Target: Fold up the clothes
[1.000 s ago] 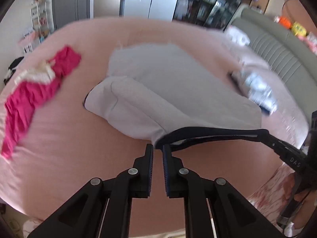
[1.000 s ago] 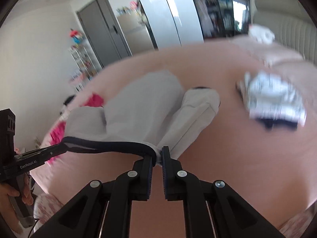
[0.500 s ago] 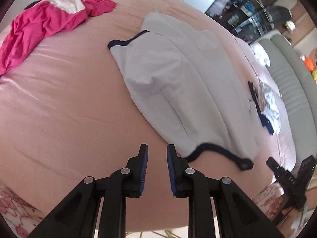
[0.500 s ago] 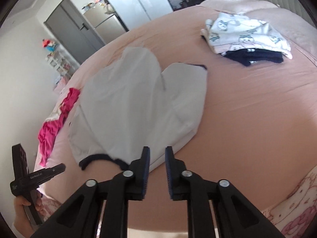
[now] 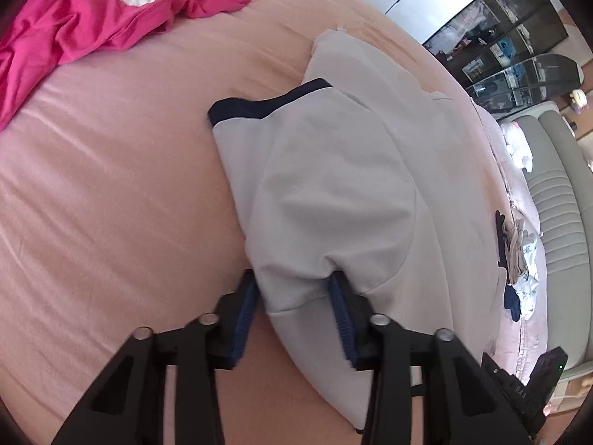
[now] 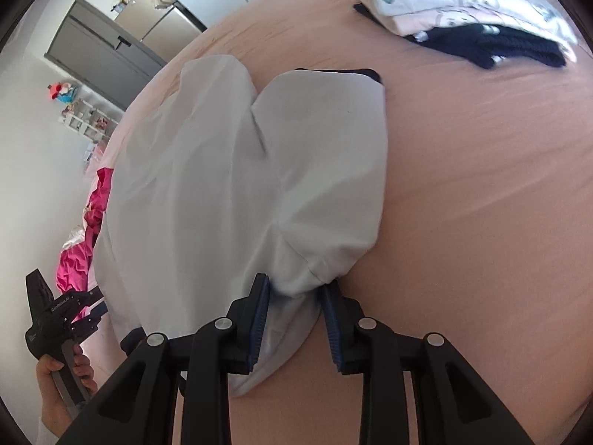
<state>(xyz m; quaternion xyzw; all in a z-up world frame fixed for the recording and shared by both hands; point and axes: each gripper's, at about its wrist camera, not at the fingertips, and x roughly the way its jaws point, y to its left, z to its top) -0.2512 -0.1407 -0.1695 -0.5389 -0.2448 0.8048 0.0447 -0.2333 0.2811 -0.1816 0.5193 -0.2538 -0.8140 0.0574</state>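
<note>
Left gripper (image 5: 292, 278): jaws wide apart, straddling a thick fold at the near edge of the shirt (image 5: 333, 185); cloth sits between them and touches both pads (image 5: 242, 315), can't tell if it is squeezed
Right gripper (image 6: 294, 285): jaws closing, narrower gap, the shirt's other near corner bunched between them, puckers running to both pad tips
Pads are blue, ribbed; fingers are black plastic with silver pins
Shirt is light grey, smooth, thin knit with navy trim (image 5: 259, 105) on a sleeve end; it lies flat on the bed (image 5: 111, 204) with both sleeves folded in over the body, heart-shaped from the right view
Bed sheet is pink, smooth, with faint creases
Magenta garment (image 5: 85, 18), crumpled, with a white part, is well apart at the far left of the bed
Stack (image 6: 463, 11) of folded clothes, printed white on navy, is well apart at the far right
A hand (image 6: 63, 382) holds the left gripper's handle, low left in the right view
</note>
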